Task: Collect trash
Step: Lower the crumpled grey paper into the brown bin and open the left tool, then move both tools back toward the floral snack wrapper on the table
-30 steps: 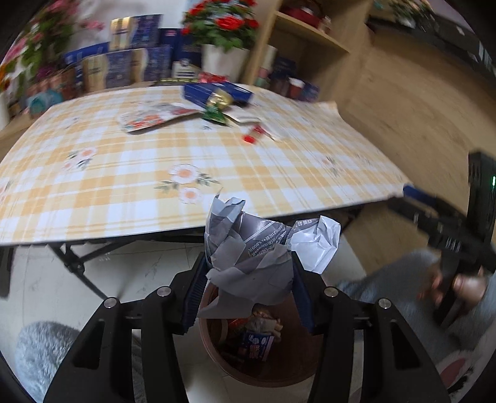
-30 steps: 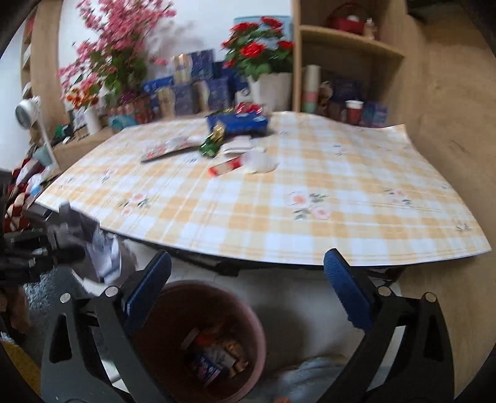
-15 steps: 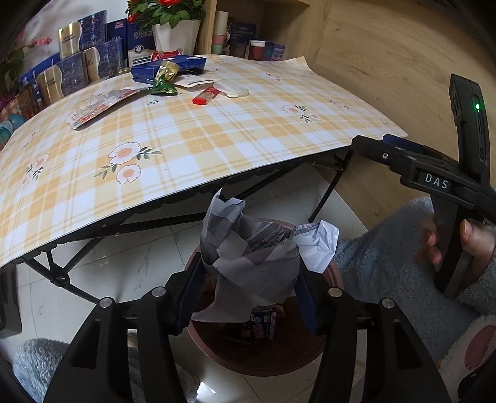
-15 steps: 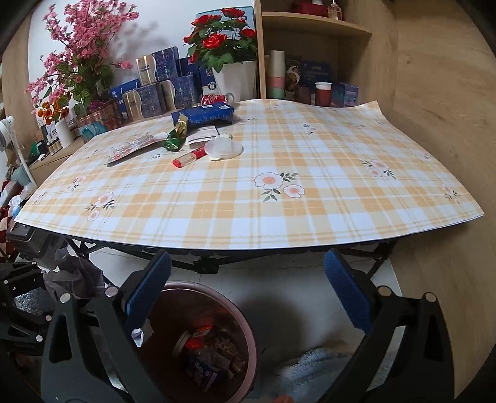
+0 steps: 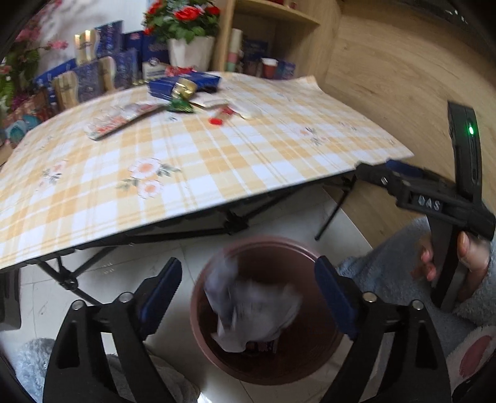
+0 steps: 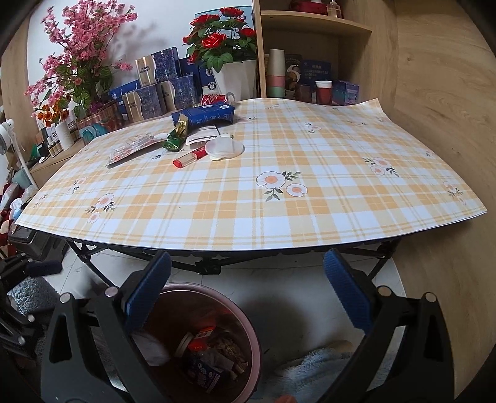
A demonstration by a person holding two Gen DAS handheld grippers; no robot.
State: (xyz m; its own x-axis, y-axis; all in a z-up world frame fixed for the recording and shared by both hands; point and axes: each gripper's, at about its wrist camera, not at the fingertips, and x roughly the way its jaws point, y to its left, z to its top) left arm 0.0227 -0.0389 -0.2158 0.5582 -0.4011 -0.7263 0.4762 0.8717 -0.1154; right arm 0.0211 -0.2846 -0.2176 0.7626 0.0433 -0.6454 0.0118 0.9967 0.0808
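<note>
My left gripper (image 5: 248, 266) hangs over the brown bin (image 5: 269, 240) on the floor, its jaws opening wide. A crumpled grey-and-white paper (image 5: 251, 307) is blurred between and below the blue pads (image 5: 161, 288), free of them and dropping into the bin. My right gripper (image 6: 248, 260) is open and empty above the same bin (image 6: 198, 286), which holds several wrappers and small packets. On the checked table (image 6: 279, 217) lie a red tube (image 6: 190, 158), a white lid (image 6: 224, 148), a green wrapper (image 6: 173, 141) and a blue box (image 6: 207, 116).
The folding table's black legs (image 5: 232, 223) stand just behind the bin. A hand (image 5: 465, 254) holds the right gripper's handle over a grey fleece sleeve. Flower pots (image 6: 229, 77), blue boxes and a wooden shelf (image 6: 313, 24) line the table's far side. White tile floor surrounds the bin.
The left jaws have spread apart and the crumpled paper they were clamping has slipped out and fallen toward the bin. The right gripper has hardly moved.
</note>
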